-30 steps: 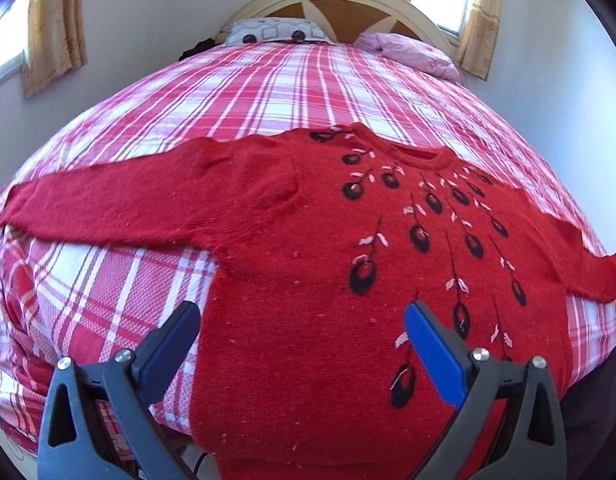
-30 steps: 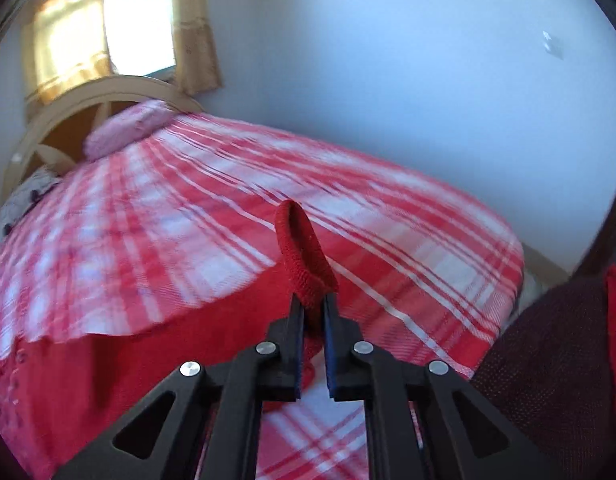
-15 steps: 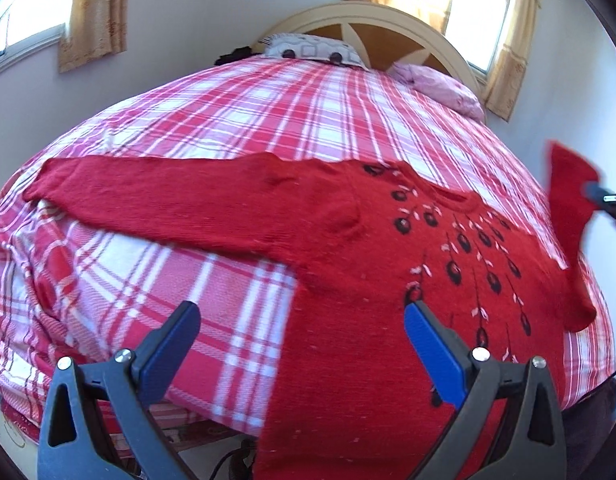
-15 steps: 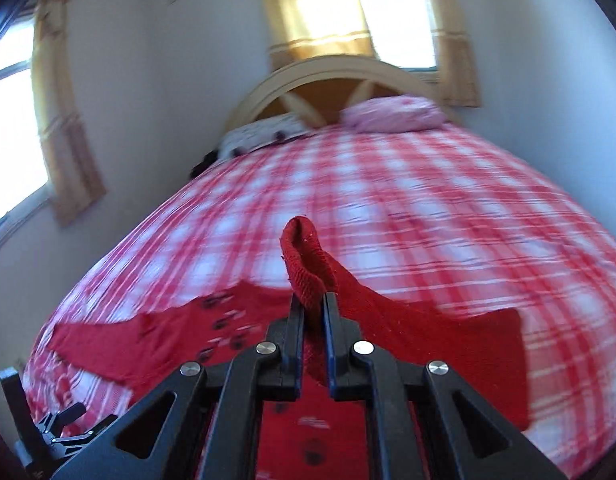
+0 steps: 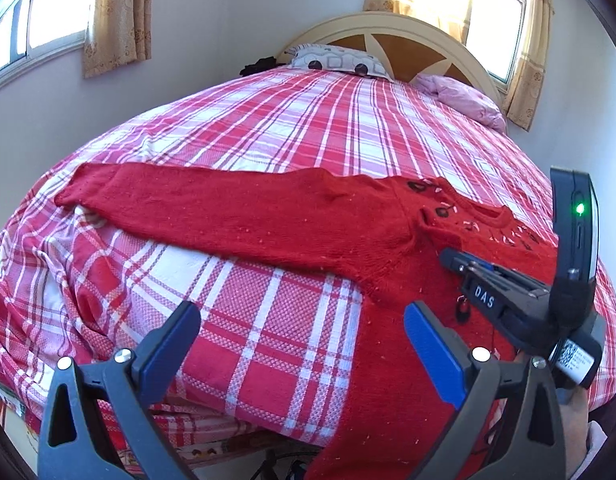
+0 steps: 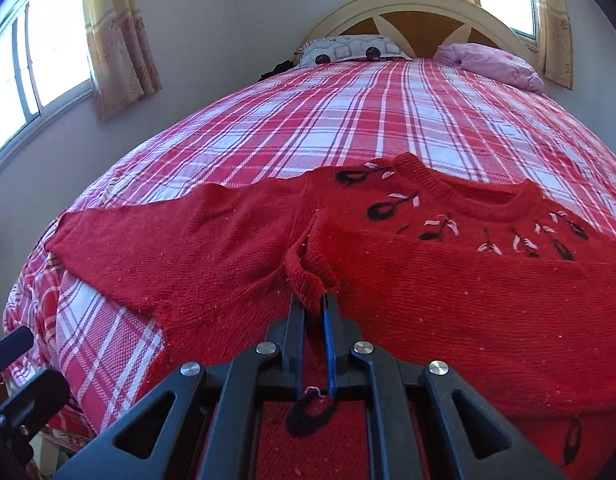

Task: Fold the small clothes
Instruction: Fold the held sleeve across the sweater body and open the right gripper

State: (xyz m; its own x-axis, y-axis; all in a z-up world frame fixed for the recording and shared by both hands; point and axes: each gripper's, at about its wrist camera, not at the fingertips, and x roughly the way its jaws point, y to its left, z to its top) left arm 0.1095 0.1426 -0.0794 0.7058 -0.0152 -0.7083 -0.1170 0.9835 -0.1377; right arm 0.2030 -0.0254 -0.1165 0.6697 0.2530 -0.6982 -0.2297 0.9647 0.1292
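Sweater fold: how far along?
Early. Done: the sweater lies spread face up on the bed. In hand: the right tool is shut on the right sleeve's cuff and has it laid across the chest, not released. Left: the left sleeve lies stretched out flat, the left tool is open and empty above the bed, and the body is unfolded.

A home bedroom. A bed [image 5: 292,128] under a red-and-white plaid cover fills most of both views, with a cream arched headboard [image 6: 423,4] with wood panels at 12 o'clock. A patterned pillow [image 6: 347,50] and a pink pillow [image 6: 491,64] lie against it. Plain pale walls meet at windows with daylight: one at 10 o'clock [image 6: 32,68], one at 1 o'clock [image 5: 499,36], each hung with short yellow patterned curtains [image 5: 116,16].
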